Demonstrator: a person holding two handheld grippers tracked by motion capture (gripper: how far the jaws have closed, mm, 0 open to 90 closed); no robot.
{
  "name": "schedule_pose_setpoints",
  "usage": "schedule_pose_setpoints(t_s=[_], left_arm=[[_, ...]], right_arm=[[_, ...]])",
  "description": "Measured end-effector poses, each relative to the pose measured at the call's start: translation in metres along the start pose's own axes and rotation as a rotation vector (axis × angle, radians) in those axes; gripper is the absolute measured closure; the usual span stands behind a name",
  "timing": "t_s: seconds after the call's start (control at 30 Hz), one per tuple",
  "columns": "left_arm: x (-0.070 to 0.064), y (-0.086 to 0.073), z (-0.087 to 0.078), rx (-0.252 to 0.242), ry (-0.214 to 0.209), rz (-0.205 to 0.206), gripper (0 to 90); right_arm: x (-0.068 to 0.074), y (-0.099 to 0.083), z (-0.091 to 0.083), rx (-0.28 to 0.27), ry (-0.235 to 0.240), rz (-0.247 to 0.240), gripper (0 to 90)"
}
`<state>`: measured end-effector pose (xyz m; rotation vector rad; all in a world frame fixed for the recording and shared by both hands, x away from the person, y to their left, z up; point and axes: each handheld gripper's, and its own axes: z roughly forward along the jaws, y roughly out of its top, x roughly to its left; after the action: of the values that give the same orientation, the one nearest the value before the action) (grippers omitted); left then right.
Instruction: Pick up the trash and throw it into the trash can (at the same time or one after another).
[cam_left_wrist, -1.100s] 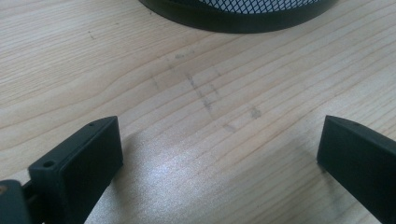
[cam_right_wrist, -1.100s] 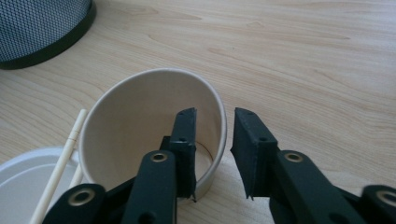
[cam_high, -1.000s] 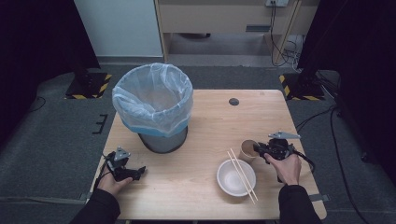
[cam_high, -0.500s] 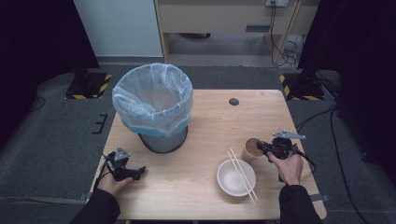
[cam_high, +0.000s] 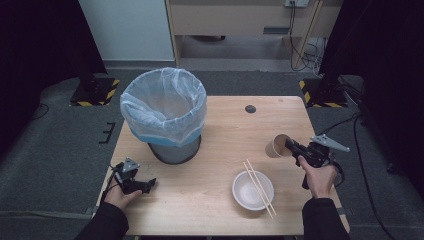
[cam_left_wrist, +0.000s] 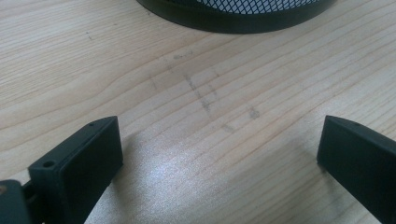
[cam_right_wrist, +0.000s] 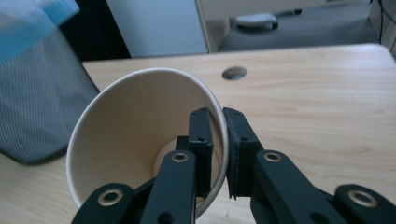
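Observation:
My right gripper (cam_high: 291, 147) (cam_right_wrist: 218, 128) is shut on the rim of a brown paper cup (cam_high: 276, 146) (cam_right_wrist: 140, 135), one jaw inside the wall and one outside. The cup hangs tilted above the table's right side. A white bowl (cam_high: 252, 190) with a pair of chopsticks (cam_high: 260, 188) across it sits near the front edge, below and left of the cup. My left gripper (cam_high: 149, 184) (cam_left_wrist: 219, 144) rests open on the wood at the front left, nothing between its jaws. A mesh bin (cam_high: 165, 117) lined with a pale blue bag stands at the back left.
The bin's dark base (cam_left_wrist: 238, 14) lies just ahead of my left gripper. A round cable hole (cam_high: 250, 108) (cam_right_wrist: 234, 73) marks the table's far side. Cables and black stands sit on the floor beyond the wooden table (cam_high: 225, 150).
My right gripper has lifted the paper cup off the table and tipped it on its side. The left gripper has stayed put.

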<state>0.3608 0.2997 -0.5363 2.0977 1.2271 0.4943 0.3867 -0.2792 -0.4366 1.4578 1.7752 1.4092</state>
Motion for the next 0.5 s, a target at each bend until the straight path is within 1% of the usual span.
schedule_pose_setpoints(t_s=[0.13, 0.3, 0.5], left_arm=[[0.000, 0.000, 0.000, 0.000, 0.000, 0.000, 0.0], [0.000, 0.000, 0.000, 0.000, 0.000, 0.001, 0.0], [0.000, 0.000, 0.000, 0.000, -0.001, 0.001, 0.0]], right_arm=[[0.002, 0.007, -0.007, -0.054, 0.008, 0.013, 82.9], [0.006, 0.017, -0.016, -0.114, 0.035, 0.031, 82.8], [0.009, 0.028, -0.029, -0.186, 0.051, 0.043, 83.0]])
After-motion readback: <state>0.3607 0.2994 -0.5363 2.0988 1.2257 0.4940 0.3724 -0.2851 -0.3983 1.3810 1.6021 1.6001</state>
